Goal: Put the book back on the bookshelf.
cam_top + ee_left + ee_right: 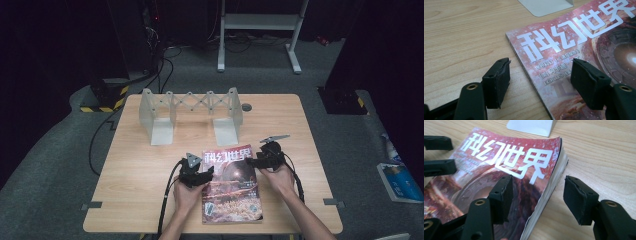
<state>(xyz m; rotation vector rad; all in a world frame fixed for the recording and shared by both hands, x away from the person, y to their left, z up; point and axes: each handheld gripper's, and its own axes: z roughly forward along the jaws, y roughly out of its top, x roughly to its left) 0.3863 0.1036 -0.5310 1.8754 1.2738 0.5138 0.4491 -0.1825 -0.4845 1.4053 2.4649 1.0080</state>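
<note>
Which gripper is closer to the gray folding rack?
Right, I think. The right gripper sits near the magazine's top corner below the rack; the left gripper sits lower, farther away.

Your two forearms come in from the near edge and angle slightly toward each other. Your left hand (186, 192) grips the left gripper (207, 173), which points to the right and away from you, jaws spread wide apart with nothing between the pads. Your right hand (279, 179) grips the right gripper (249, 161), pointing left, jaws equally wide and unclamped. The two grippers sit near each other, tips facing inward.
</note>
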